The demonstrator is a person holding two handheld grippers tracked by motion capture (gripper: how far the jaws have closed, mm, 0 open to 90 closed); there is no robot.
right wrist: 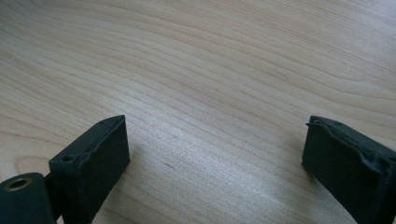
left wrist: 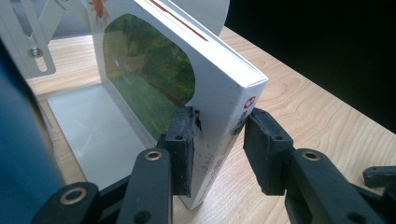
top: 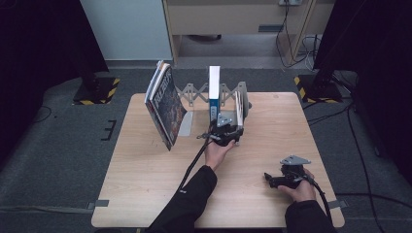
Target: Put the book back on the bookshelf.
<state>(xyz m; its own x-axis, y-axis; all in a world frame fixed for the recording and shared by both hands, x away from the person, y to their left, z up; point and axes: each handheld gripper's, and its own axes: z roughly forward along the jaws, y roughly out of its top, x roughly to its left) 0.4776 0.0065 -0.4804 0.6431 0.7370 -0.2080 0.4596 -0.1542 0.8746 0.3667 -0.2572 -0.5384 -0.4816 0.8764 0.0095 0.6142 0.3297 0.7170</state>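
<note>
A: Status of the left gripper (left wrist: 218,140)?

B: Jaws straddle the near lower corner of a white book (left wrist: 205,88). The left pad lies against the cover. The right pad stands just clear of the spine, with a narrow gap visible. The grip is loosened: spread, not pinching.

A: Position of the book?

B: Upright on the rack (left wrist: 88,126), on its pale base plate, spine toward the gripper. The cover carries a green picture in an arched frame. A round end plate (top: 247,99) stands just behind the book. In the high view the book (top: 238,109) sits at the right end of the rack, at the far middle of the table (top: 145,194).

A: Adjacent items?

B: A blue-and-white book (top: 214,92) stands upright just left of it. Further left, a stack of magazines (top: 165,104) leans at a tilt against the rack's left end. A scissor lattice (top: 194,92) links the rack ends behind the books.

A: Status of the right gripper (right wrist: 215,144)?

B: Jaws spread wide, nothing between them, bare wood beneath. In the high view the right gripper (top: 272,180) is held low at the table's near right, well apart from the rack, pointing left.

A: Hands?

B: Left hand (top: 217,151) is behind its gripper, sleeve running to the near edge. Right hand (top: 301,187) cradles its gripper from below.
</note>
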